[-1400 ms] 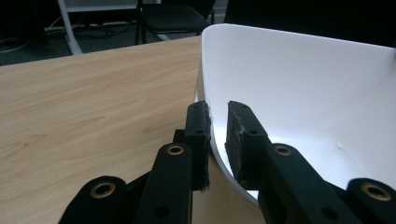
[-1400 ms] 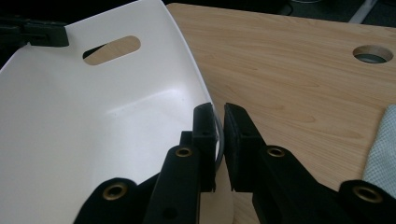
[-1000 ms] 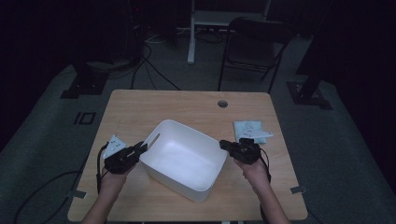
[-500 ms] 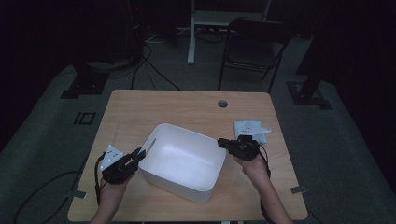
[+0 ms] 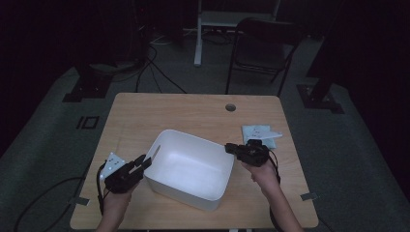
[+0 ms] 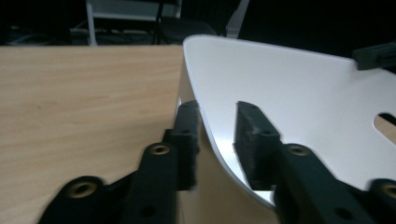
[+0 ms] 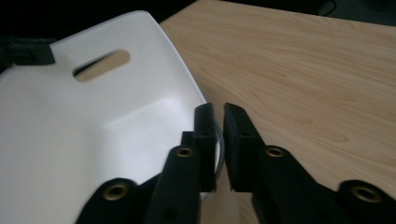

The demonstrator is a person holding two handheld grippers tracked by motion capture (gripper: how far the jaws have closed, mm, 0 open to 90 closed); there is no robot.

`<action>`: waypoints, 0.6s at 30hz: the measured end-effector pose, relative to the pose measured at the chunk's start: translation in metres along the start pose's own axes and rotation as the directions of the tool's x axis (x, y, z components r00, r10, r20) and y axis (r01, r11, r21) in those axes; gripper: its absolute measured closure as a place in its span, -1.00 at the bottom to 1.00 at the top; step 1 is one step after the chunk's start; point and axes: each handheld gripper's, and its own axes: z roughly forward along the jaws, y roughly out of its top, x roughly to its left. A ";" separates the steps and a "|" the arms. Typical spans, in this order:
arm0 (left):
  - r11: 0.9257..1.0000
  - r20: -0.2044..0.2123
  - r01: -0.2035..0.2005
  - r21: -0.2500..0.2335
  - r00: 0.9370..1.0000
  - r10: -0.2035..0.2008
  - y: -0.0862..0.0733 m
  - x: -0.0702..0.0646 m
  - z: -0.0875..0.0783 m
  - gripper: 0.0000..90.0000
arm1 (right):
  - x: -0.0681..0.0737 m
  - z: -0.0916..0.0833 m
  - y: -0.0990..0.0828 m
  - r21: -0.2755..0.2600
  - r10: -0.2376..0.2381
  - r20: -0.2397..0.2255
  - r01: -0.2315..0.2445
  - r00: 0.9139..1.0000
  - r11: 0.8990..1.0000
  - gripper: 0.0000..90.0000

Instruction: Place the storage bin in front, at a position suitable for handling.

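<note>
A white plastic tub (image 5: 193,137) stands on the wooden table (image 5: 169,108), turned a little askew. My left gripper (image 5: 146,161) is at the tub's left rim. In the left gripper view its jaws (image 6: 217,112) straddle the tub (image 6: 303,93) wall, and the inner pad stands clear of it; they have just been opening. My right gripper (image 5: 228,147) is at the right rim. In the right gripper view its jaws (image 7: 217,112) have just been opening too, leaving a narrow gap around the thin edge of the tub (image 7: 70,140).
A few white packets (image 5: 261,133) lie on the table behind the right hand. A round cable hole (image 5: 230,107) sits near the far edge. A dark chair (image 5: 263,43) and cables stand on the floor beyond the table.
The left gripper has drawn back a little toward the table's near edge and its jaws stand wider at the rim. The tub sits slightly nearer. The right hand has kept its place.
</note>
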 end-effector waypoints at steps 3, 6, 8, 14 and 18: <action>1.000 0.031 -0.008 0.002 0.999 0.008 0.007 0.005 0.002 0.41 | 0.001 -0.009 -0.001 -0.037 0.028 0.000 -0.028 1.000 0.999 0.54; 1.000 0.043 -0.019 0.016 0.999 0.018 0.014 0.009 0.007 0.37 | 0.004 -0.017 -0.005 -0.062 0.055 0.013 -0.054 0.998 0.997 0.37; 0.999 0.054 -0.020 0.033 0.998 0.018 0.018 0.012 0.013 0.35 | 0.007 -0.020 -0.008 -0.052 0.057 0.031 -0.055 0.998 0.997 0.29; 0.997 0.079 -0.013 0.071 0.997 0.007 0.025 0.019 0.029 0.37 | 0.011 -0.021 -0.016 -0.029 0.073 0.060 -0.071 0.996 0.997 0.27; 0.996 0.077 -0.025 0.084 0.997 0.018 0.028 0.019 0.033 0.43 | 0.011 -0.018 -0.016 -0.023 0.089 0.079 -0.087 0.993 0.996 0.31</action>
